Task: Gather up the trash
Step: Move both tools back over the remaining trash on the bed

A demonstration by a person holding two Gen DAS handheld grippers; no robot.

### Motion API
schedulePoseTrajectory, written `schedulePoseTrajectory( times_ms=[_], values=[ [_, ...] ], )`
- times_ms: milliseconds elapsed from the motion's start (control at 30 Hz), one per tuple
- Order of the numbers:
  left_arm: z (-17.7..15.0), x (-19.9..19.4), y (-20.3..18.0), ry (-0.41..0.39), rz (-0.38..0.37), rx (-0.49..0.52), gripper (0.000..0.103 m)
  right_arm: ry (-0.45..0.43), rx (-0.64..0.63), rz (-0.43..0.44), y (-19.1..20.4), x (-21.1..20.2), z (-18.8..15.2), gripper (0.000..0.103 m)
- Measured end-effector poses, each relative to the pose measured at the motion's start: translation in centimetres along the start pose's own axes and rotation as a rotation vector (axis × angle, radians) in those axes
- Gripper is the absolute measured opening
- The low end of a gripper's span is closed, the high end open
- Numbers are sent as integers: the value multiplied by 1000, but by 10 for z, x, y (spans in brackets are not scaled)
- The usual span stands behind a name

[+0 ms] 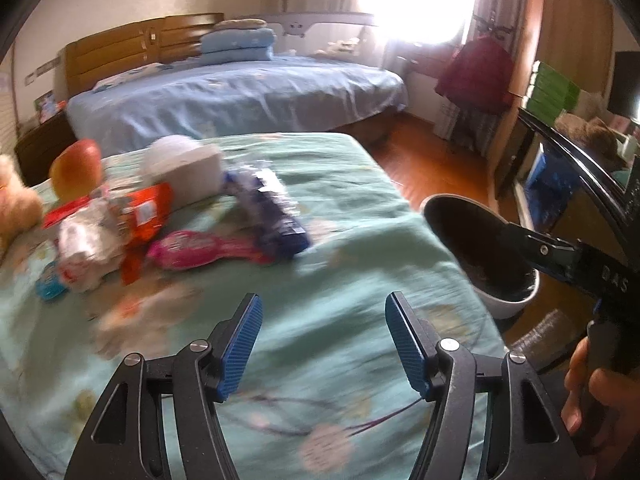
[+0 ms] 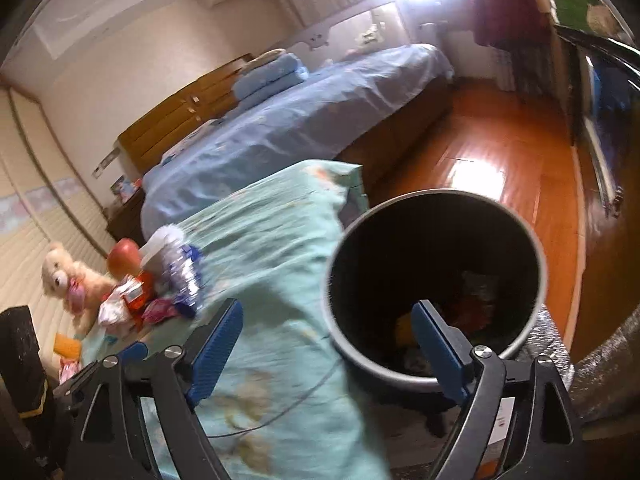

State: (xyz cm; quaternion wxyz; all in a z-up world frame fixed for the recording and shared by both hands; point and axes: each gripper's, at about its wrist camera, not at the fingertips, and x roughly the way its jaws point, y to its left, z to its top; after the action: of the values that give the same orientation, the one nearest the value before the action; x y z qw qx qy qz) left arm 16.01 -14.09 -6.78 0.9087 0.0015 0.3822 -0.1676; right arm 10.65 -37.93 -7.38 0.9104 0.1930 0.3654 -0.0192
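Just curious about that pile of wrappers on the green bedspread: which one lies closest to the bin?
The dark blue wrapper. It sits at the pile's right edge, toward the bin; the pink wrapper and orange wrapper lie farther left.

The only lettering that can be read is on the black body of the right tool (image 1: 520, 236) as it appears at the right edge of the left wrist view: pale capitals "DAS", running down the dark housing. The printing on the orange wrapper (image 1: 144, 216), the pink packet (image 1: 196, 246) and the dark blue packet (image 1: 276, 216) on the bed is too blurred to make out.
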Motion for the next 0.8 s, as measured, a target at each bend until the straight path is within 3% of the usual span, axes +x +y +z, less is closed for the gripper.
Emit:
schedulePoseTrajectory(
  times_ms=[433,800],
  values=[
    [-23,-43,53,-39,94,-120,78,34,-105,80,68,16,-22,95],
    [-31,-56,94,-46,153,-201,80,80,-165,122,105,35,-34,95]
  ],
)
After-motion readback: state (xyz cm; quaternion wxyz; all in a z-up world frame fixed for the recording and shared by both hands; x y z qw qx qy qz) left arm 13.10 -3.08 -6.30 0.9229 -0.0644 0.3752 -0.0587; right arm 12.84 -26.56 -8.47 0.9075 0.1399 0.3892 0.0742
